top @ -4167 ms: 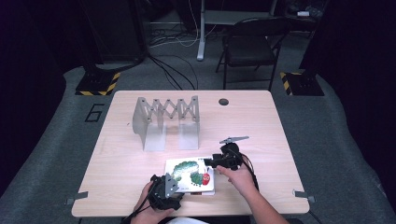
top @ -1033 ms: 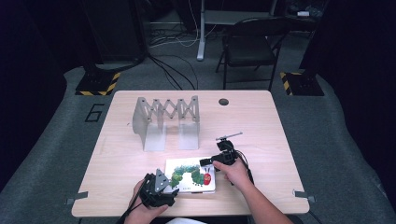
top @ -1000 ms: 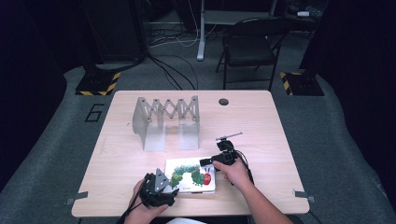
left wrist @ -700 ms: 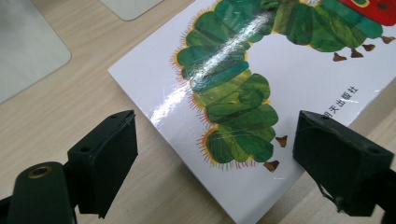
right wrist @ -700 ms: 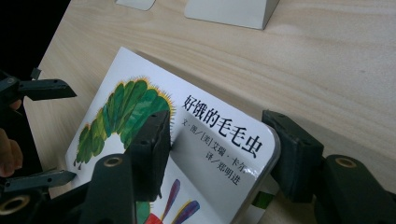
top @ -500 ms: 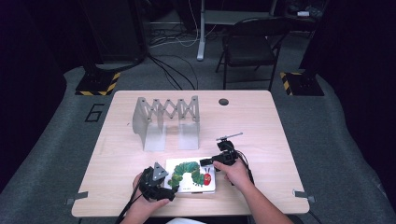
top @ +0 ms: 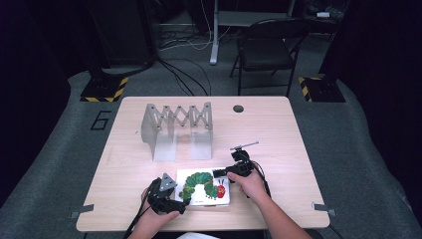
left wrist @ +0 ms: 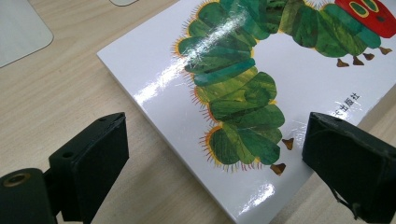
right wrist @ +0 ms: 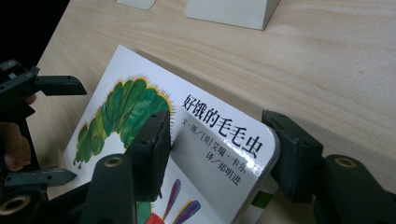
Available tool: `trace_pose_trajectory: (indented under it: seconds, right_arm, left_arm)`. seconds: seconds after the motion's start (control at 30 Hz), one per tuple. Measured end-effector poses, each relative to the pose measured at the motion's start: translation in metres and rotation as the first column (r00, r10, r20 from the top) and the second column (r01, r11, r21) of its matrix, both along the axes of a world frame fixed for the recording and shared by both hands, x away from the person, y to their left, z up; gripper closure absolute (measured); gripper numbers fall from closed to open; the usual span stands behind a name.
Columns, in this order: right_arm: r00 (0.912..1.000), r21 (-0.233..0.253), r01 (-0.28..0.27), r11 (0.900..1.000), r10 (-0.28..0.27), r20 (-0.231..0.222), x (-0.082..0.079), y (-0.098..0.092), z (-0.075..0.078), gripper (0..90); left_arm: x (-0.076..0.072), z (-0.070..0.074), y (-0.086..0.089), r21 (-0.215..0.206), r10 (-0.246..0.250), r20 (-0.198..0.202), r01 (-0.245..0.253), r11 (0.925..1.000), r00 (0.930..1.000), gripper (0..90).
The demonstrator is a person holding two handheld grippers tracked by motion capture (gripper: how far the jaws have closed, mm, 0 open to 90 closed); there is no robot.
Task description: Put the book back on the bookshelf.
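Note:
A white board book [top: 204, 185] with a green caterpillar on its cover lies near the table's front edge. My right gripper [top: 221, 173] is at its far right corner. In the right gripper view the jaws of this gripper [right wrist: 217, 144] are shut on that corner of the book [right wrist: 140, 107], one on the cover and one at the edge, and the corner looks slightly raised. My left gripper [top: 180, 199] is open at the book's near left corner. In the left gripper view its jaws [left wrist: 215, 140] straddle the corner of the book [left wrist: 224, 70] without touching it.
A grey metal accordion rack [top: 176, 130] stands on the wooden table [top: 278, 134] behind the book, and its bases show in the gripper views [right wrist: 231, 9] [left wrist: 18, 28]. A dark round grommet [top: 238, 108] sits at the far edge. A chair [top: 266, 50] stands beyond.
My left gripper has moved forward and right from beside the book until its open jaws straddle the near left corner. The right gripper has stayed on the book's far right corner.

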State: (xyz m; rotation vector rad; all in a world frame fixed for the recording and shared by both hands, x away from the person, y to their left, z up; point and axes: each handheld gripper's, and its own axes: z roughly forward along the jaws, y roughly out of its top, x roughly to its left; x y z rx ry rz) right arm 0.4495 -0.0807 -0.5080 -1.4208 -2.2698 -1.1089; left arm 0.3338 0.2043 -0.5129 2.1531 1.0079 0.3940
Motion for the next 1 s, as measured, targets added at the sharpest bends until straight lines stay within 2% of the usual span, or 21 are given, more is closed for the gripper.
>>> trace_pose_trajectory:
  seconds: [0.03, 0.13, 0.17, 0.27, 0.33, 0.37, 0.5, 0.8, 0.83, 0.87, 1.0]
  right_arm:
    - [0.9999, -0.003, -0.005, 1.000, 0.005, 0.009, 0.000, 0.000, 0.000, 43.0]
    - [0.9990, -0.021, -0.027, 0.999, 0.027, 0.036, 0.000, 0.001, 0.000, 42.4]
    - [0.9992, -0.024, -0.026, 0.999, 0.026, 0.030, 0.000, 0.001, 0.001, 42.5]
    - [0.9986, -0.016, -0.038, 0.999, 0.039, 0.037, 0.000, -0.001, 0.002, 44.1]
    - [0.9985, -0.006, -0.038, 0.999, 0.038, 0.040, -0.001, -0.002, 0.004, 45.4]
    - [0.9982, -0.003, -0.038, 0.999, 0.038, 0.045, -0.001, -0.002, 0.005, 46.1]
    - [0.9956, 0.000, -0.056, 0.998, 0.056, 0.074, -0.003, -0.003, 0.009, 47.5]
    - [0.9890, -0.021, -0.083, 0.996, 0.085, 0.121, -0.009, -0.003, 0.019, 49.5]
    - [0.9879, -0.023, -0.083, 0.996, 0.085, 0.130, -0.010, -0.003, 0.021, 50.0]
    - [0.9868, -0.023, -0.086, 0.996, 0.089, 0.135, -0.011, -0.003, 0.023, 50.7]
    - [0.9807, -0.018, -0.098, 0.995, 0.100, 0.168, -0.015, -0.004, 0.030, 53.5]
  left_arm:
    - [0.000, 0.000, 0.000, -0.004, -0.006, -0.006, 0.006, 1.0000, 1.0000, 7.3]
    - [-0.002, -0.001, -0.001, -0.005, 0.005, 0.017, -0.005, 1.0000, 0.9998, 7.4]
    - [-0.002, -0.001, -0.001, -0.005, 0.005, 0.011, -0.005, 1.0000, 0.9999, 7.4]
    - [-0.003, -0.002, 0.000, -0.020, 0.011, 0.006, -0.011, 0.9997, 0.9999, 7.4]
    - [-0.002, -0.001, 0.001, -0.013, 0.002, -0.003, -0.002, 0.9999, 1.0000, 7.5]
    - [-0.002, -0.002, 0.001, -0.020, 0.009, 0.003, -0.009, 0.9998, 1.0000, 7.5]
    - [-0.001, -0.002, 0.003, -0.035, 0.003, -0.022, -0.004, 0.9994, 0.9997, 7.5]
    - [-0.001, -0.003, 0.003, -0.056, 0.003, -0.040, -0.005, 0.9984, 0.9992, 7.7]
    - [-0.001, -0.003, 0.003, -0.066, -0.001, -0.057, -0.003, 0.9978, 0.9984, 7.9]
    - [-0.001, -0.004, 0.002, -0.077, 0.001, -0.056, -0.005, 0.9971, 0.9984, 7.9]
    - [-0.001, -0.005, 0.001, -0.084, -0.030, -0.065, 0.024, 0.9962, 0.9974, 9.3]
